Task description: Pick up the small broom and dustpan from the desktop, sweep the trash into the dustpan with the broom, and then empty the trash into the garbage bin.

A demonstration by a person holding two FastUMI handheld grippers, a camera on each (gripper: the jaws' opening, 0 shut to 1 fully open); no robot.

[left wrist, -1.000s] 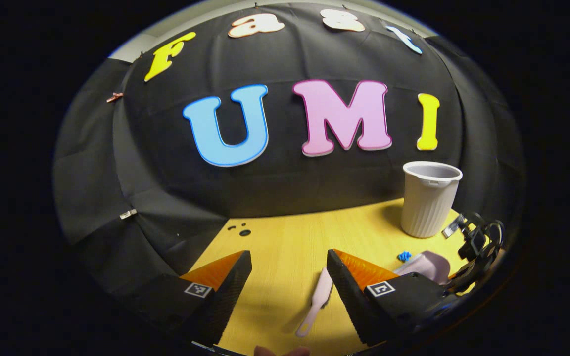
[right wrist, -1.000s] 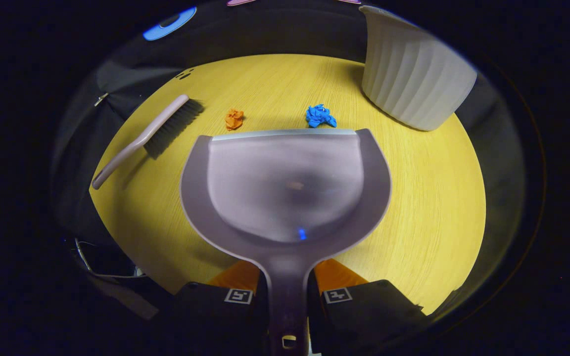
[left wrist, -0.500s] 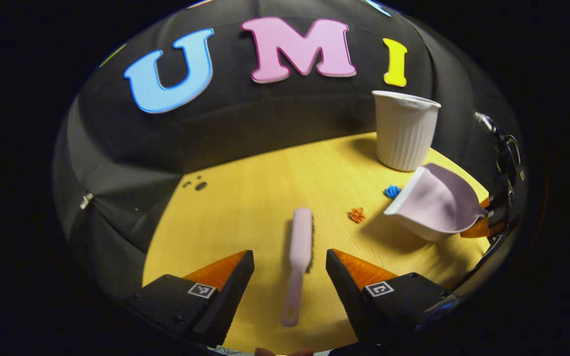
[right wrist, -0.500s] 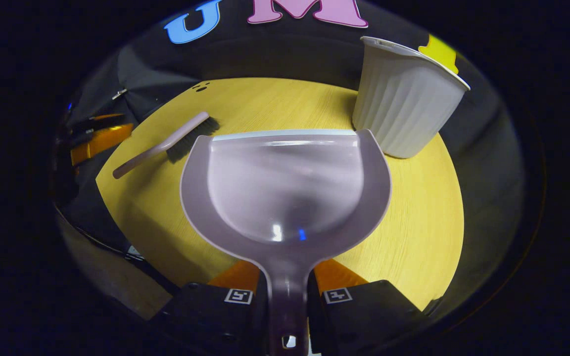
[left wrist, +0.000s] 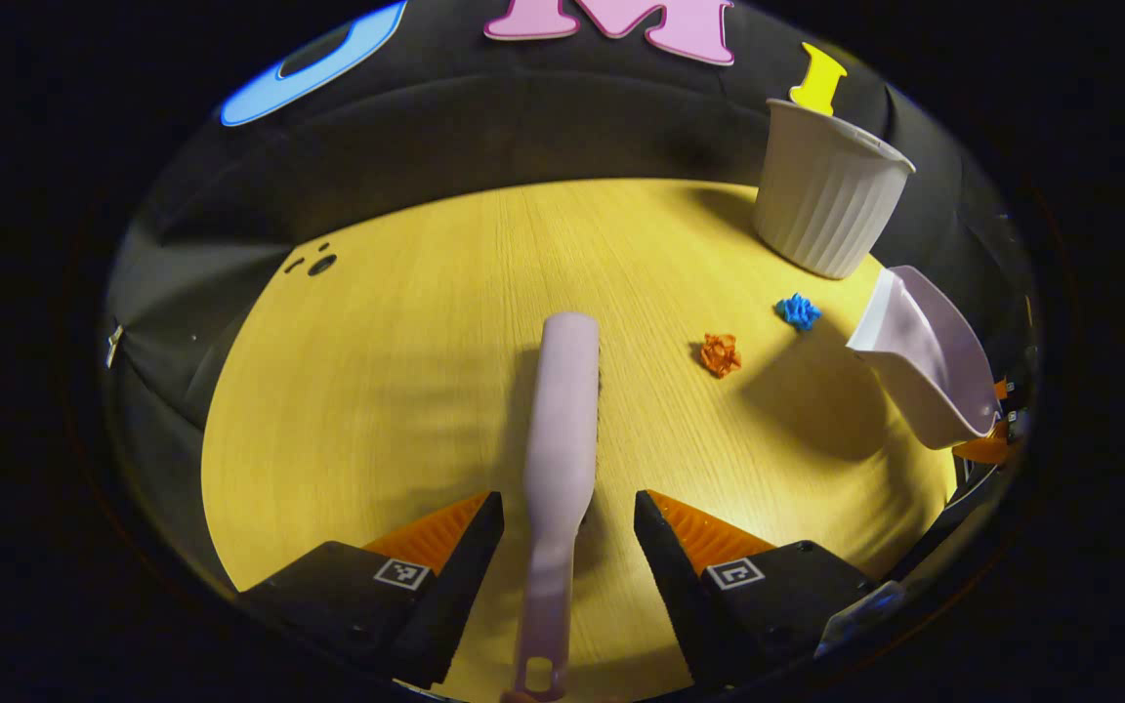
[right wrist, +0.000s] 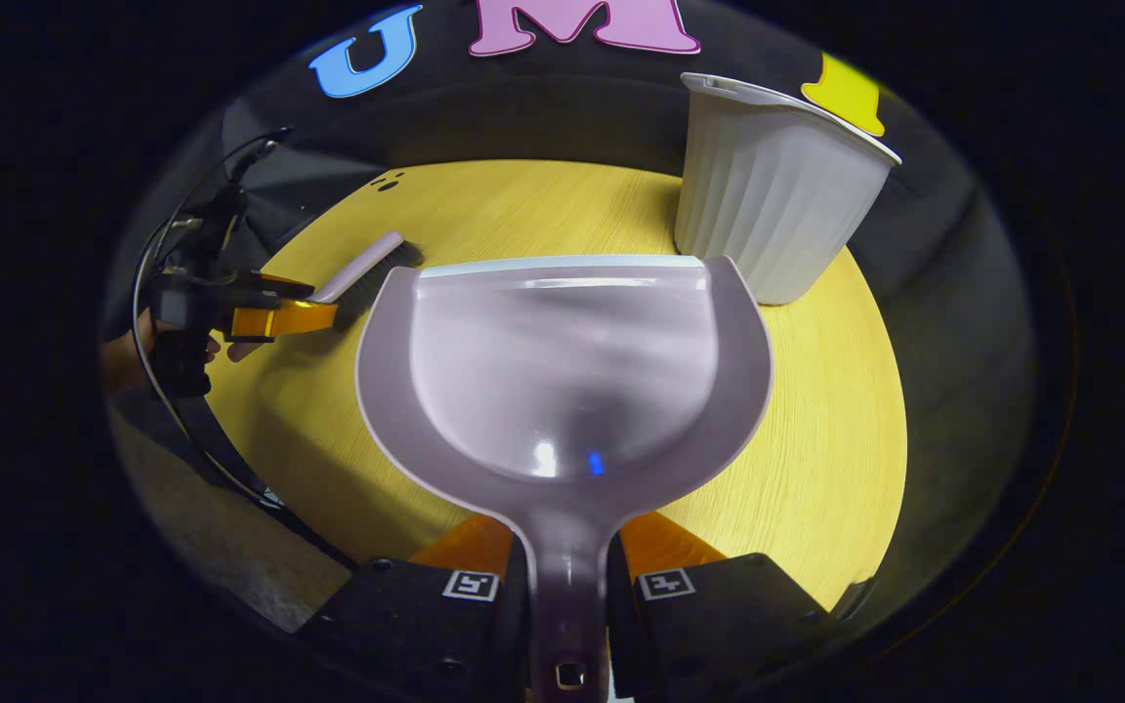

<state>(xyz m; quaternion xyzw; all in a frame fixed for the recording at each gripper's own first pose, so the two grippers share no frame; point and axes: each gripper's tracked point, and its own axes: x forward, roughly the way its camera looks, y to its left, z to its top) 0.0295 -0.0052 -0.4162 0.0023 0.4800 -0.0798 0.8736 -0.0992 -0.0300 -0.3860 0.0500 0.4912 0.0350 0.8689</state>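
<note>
A pale pink broom (left wrist: 562,410) lies on the yellow wooden desktop (left wrist: 406,371), its handle running between the fingers of my left gripper (left wrist: 562,517), which stands open around it without touching. An orange paper scrap (left wrist: 720,353) and a blue scrap (left wrist: 798,311) lie to the right of the broom head. My right gripper (right wrist: 565,547) is shut on the handle of the pale pink dustpan (right wrist: 562,371), held tilted above the desk; the dustpan (left wrist: 924,356) is also at the right in the left gripper view. The broom (right wrist: 367,268) and left gripper (right wrist: 274,314) appear at the left of the right gripper view.
A white ribbed garbage bin (left wrist: 826,200) stands at the back right of the desk, also seen close behind the dustpan as the bin (right wrist: 768,186). Black cloth walls surround the desk. A hand (right wrist: 128,356) holds the left gripper.
My left gripper has moved forward and down so the broom handle now lies between its open fingers. The dustpan has been lifted and tilted slightly further in my right gripper.
</note>
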